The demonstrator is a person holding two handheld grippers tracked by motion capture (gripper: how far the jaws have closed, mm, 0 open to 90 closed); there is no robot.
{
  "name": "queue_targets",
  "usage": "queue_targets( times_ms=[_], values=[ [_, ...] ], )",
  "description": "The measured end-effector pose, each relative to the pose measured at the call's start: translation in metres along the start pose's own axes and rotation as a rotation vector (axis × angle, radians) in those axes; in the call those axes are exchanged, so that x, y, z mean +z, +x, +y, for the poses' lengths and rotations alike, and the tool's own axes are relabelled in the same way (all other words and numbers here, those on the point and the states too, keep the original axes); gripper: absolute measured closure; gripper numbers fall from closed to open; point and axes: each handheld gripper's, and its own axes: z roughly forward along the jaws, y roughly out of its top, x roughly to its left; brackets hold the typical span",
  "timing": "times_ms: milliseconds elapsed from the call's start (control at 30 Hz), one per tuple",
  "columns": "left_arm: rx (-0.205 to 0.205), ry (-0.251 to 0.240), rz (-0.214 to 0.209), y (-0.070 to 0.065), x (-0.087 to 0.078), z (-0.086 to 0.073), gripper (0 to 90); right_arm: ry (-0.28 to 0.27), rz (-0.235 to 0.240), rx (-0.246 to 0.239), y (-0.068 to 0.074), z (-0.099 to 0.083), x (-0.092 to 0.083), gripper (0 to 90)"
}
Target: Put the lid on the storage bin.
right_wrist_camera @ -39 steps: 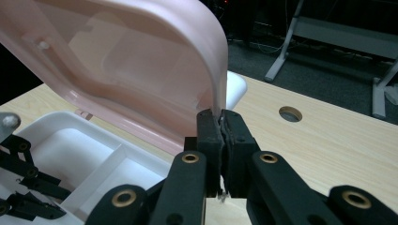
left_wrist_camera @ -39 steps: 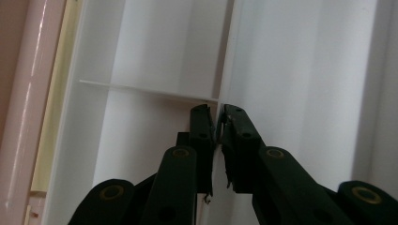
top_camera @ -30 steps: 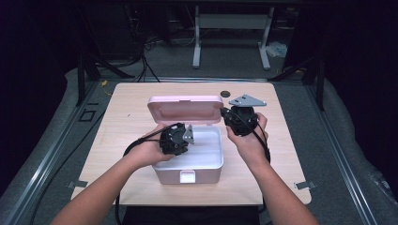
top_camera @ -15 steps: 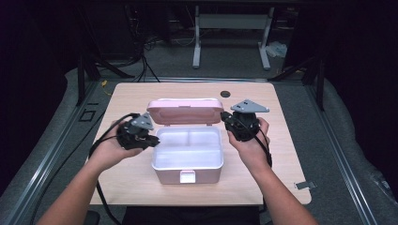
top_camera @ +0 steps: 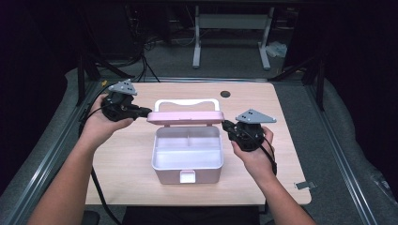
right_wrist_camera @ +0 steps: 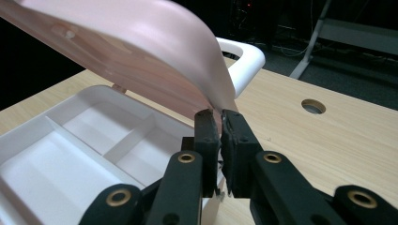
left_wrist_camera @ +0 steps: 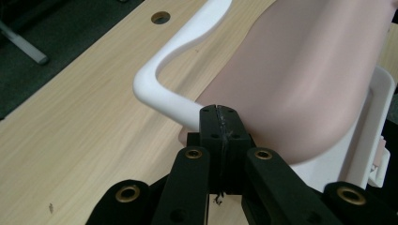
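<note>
Pink plastic lid (top_camera: 185,117) of our white box (top_camera: 187,159), mid-bench, stands half-raised; left claw (left_wrist_camera: 219,123) closed at nine o'clock, right claw (right_wrist_camera: 219,123) pinching its three o'clock corner. Next, probably lowering it evenly.

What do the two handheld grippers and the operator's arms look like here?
Left gripper and right gripper: black bodies, each topped by a grey three-cornered plate with small holes. Black jaws on linkage arms with brass-coloured pivot bushings. A black cable trails from each. Forearms bare, no sleeves or gloves visible.
</note>
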Motion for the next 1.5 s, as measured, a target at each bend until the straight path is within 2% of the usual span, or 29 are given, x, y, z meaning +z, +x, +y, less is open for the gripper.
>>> queue_targets(
  times_ms=[100, 233, 367, 467, 667, 733, 833, 1000, 1267, 1367, 1500],
  values=[
    [0.014, 0.002, -0.016, -0.003, 0.001, 0.000, 89.6, 0.005, 0.018, 0.000, -0.002, -0.004, -0.007, 82.2],
    [0.020, 0.021, -0.034, -0.006, 0.004, -0.004, 89.5, 0.008, 0.016, -0.010, -0.006, -0.010, -0.015, 82.1],
    [0.038, 0.048, -0.071, -0.015, 0.014, -0.016, 89.3, -0.005, -0.010, 0.022, -0.017, -0.016, -0.031, 82.1],
    [0.051, 0.078, -0.086, -0.022, 0.024, -0.027, 88.4, -0.009, -0.023, 0.041, -0.023, -0.017, -0.032, 82.1],
    [0.048, 0.088, -0.118, -0.029, 0.034, -0.042, 86.8, 0.006, -0.028, 0.034, -0.023, -0.020, -0.021, 82.1],
    [0.047, 0.082, -0.108, -0.030, 0.033, -0.048, 85.3, 0.015, -0.029, 0.033, -0.022, -0.022, -0.018, 81.9],
    [0.026, 0.058, -0.088, -0.027, 0.029, -0.058, 83.1, 0.025, -0.029, 0.039, -0.023, -0.027, -0.014, 81.4],
    [-0.037, 0.034, -0.052, -0.017, 0.023, -0.080, 72.8, 0.053, -0.051, 0.055, -0.028, -0.041, -0.009, 80.0],
    [-0.115, 0.046, 0.022, -0.006, 0.025, -0.116, 61.7, 0.116, -0.078, 0.122, -0.043, -0.072, -0.002, 78.3],
    [-0.136, 0.041, 0.030, -0.003, 0.029, -0.126, 59.3, 0.141, -0.089, 0.125, -0.044, -0.083, 0.002, 77.2],
    [-0.163, 0.061, 0.046, 0.001, 0.035, -0.136, 56.7, 0.164, -0.102, 0.118, -0.045, -0.094, 0.008, 76.4]
  ],
)
